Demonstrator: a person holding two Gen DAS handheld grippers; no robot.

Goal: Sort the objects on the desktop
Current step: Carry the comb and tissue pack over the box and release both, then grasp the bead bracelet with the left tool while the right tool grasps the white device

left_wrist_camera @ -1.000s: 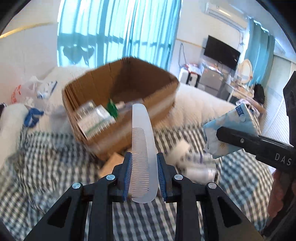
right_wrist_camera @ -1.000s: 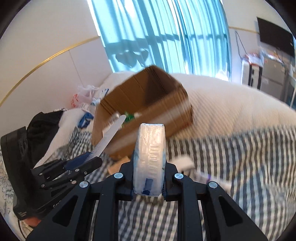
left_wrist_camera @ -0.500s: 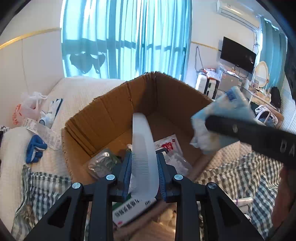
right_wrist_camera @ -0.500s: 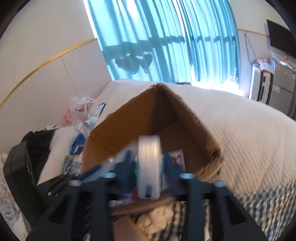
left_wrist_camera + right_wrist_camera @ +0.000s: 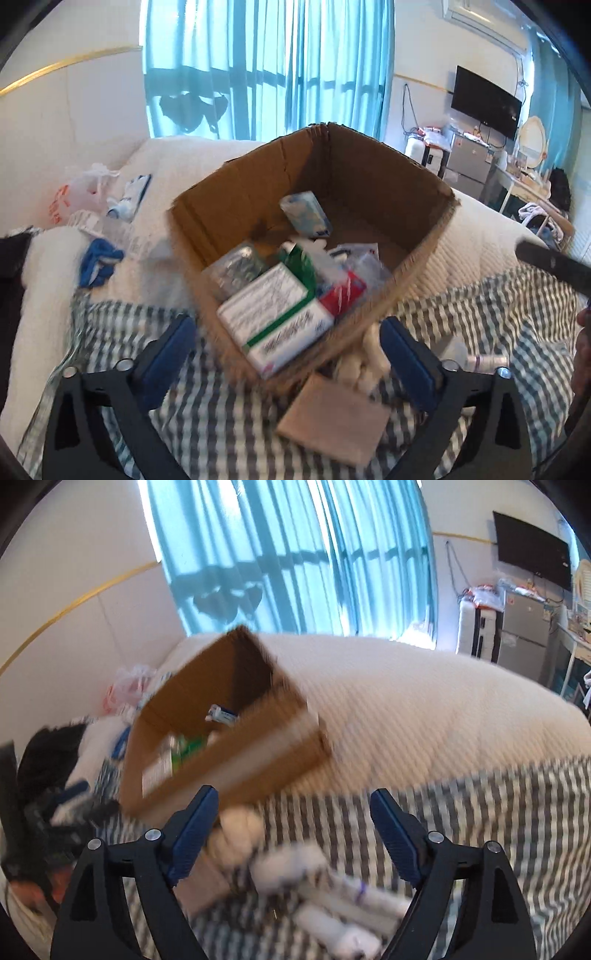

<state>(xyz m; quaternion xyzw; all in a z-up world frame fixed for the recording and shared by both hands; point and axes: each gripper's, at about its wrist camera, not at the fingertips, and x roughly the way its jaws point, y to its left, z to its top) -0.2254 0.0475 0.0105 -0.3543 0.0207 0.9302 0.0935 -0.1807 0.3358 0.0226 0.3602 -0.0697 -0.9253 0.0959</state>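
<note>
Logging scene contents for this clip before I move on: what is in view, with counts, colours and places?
cardboard box: one, brown, open, on the bed
medicine carton: one, white with green stripe, in the box's near corner
tissue pack: one, pale blue, deep in the box
checked cloth: one, grey-white, under the box's near edge
white tubes: several, blurred, on the cloth
curtains: teal, at the window
left hand-held gripper: black, blue pads, jaws opening, empty
right hand-held gripper: same, opening, empty

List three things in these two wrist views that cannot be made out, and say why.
- Print on the white-and-green carton in the brown cardboard box: left view, blurred.
- White tubes on the checked cloth: right view, motion blur.
- Clear plastic comb: not identifiable among the box's clutter in either view.
</note>
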